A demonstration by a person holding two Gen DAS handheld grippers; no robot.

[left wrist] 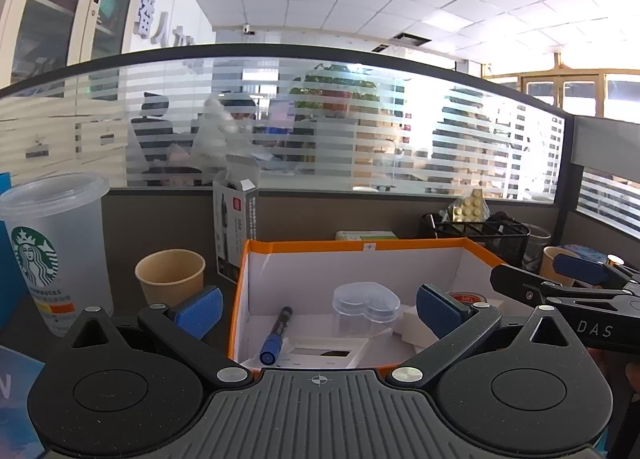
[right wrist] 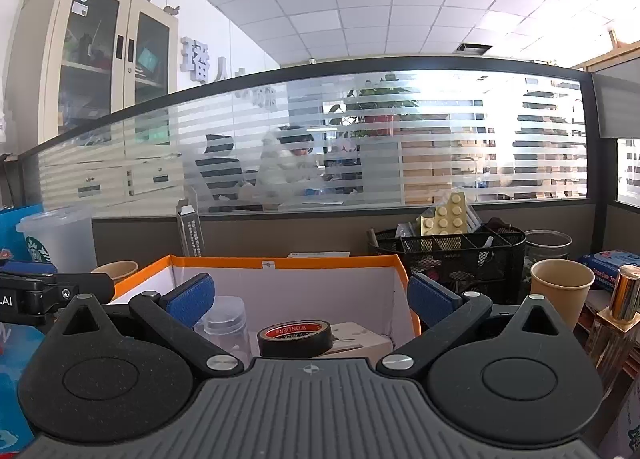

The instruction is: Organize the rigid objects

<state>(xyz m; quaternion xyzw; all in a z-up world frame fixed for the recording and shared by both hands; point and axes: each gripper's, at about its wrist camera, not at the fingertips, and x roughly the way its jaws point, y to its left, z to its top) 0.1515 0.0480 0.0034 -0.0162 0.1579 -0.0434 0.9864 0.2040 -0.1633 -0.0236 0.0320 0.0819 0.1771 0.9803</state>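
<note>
An orange-rimmed white box (left wrist: 360, 246) (right wrist: 280, 262) stands on the desk ahead of both grippers. Inside it lie a black marker with a blue cap (left wrist: 277, 335), a clear heart-shaped container (left wrist: 366, 309) (right wrist: 226, 325), a roll of black tape with a red label (right wrist: 295, 337) (left wrist: 466, 297) and a white block (right wrist: 362, 339). My left gripper (left wrist: 318, 313) is open at the box's near edge, with nothing between its blue pads. My right gripper (right wrist: 310, 301) is open too, just above the tape roll, and empty. Its side shows at the right of the left wrist view (left wrist: 560, 283).
A frosted Starbucks cup (left wrist: 56, 251) and a paper cup (left wrist: 170, 277) stand left of the box, with an opened carton (left wrist: 234, 227) behind. To the right are a black mesh organiser (right wrist: 452, 255), another paper cup (right wrist: 560, 287) and a gold cylinder (right wrist: 626, 293). A glass partition closes the back.
</note>
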